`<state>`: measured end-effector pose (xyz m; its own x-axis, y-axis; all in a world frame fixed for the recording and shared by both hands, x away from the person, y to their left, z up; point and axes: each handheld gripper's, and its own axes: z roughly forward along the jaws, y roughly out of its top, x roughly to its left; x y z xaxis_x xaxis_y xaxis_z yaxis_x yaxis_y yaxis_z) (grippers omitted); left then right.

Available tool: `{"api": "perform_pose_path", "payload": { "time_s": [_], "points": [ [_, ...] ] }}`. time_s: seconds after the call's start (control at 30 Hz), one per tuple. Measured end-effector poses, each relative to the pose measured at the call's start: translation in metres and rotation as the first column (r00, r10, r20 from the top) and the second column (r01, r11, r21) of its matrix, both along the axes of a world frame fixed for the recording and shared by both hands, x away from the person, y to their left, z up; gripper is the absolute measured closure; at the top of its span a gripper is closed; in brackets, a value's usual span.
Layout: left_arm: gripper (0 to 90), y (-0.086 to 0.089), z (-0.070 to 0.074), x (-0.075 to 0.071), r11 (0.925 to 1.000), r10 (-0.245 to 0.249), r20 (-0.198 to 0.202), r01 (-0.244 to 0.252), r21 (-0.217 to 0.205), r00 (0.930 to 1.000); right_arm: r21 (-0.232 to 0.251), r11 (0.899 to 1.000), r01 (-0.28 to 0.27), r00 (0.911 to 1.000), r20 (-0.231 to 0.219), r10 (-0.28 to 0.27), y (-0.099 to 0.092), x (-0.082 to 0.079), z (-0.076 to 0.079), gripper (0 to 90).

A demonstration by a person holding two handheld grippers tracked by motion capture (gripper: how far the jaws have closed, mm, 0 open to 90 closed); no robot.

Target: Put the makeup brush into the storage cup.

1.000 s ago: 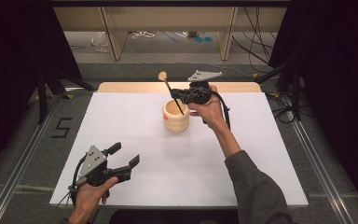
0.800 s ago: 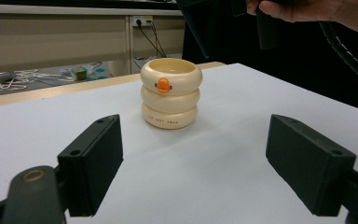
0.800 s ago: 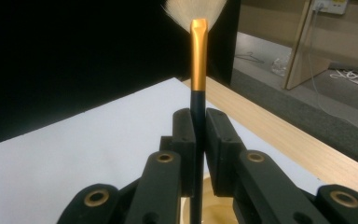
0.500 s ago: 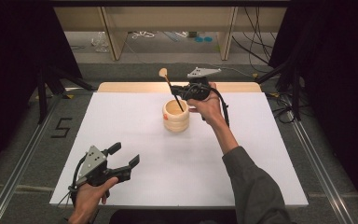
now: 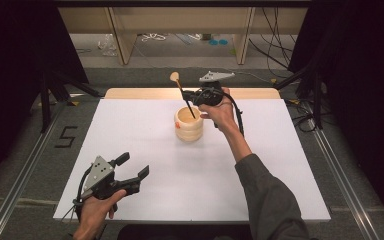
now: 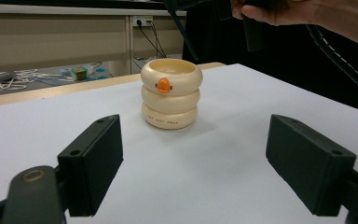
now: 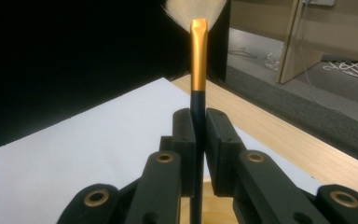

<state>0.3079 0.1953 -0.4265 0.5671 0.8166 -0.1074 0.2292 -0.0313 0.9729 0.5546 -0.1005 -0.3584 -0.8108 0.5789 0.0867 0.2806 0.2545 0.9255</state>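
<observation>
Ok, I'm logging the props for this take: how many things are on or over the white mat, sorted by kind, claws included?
Cream ringed cup: 1
Makeup brush, clamped in the right claw with its handle end down in the cup: 1
Claws: 2, the right one shut on the brush and the left claw open over the mat's near edge
Total: 4

My right gripper (image 7: pixel 199 135) is pinching a brush (image 7: pixel 197 65) by its dark handle — gold ferrule and pale bristles are rising straight above the jaws. Behind, the white table (image 7: pixel 74 154) is giving way to its wooden edge.
</observation>
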Motion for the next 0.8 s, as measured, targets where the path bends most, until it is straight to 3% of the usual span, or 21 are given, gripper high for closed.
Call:
{"api": "perform_pose_path", "payload": {
  "time_s": [0.8],
  "points": [
    [18.4,-0.0009,-0.0001,-0.0012,0.9999,0.009,-0.007,-0.009,-0.011,0.9999,-0.002,1.000,0.015,0.9999,0.005,-0.015,0.0085,0.0082,-0.0052,83.2]
  ]
}}
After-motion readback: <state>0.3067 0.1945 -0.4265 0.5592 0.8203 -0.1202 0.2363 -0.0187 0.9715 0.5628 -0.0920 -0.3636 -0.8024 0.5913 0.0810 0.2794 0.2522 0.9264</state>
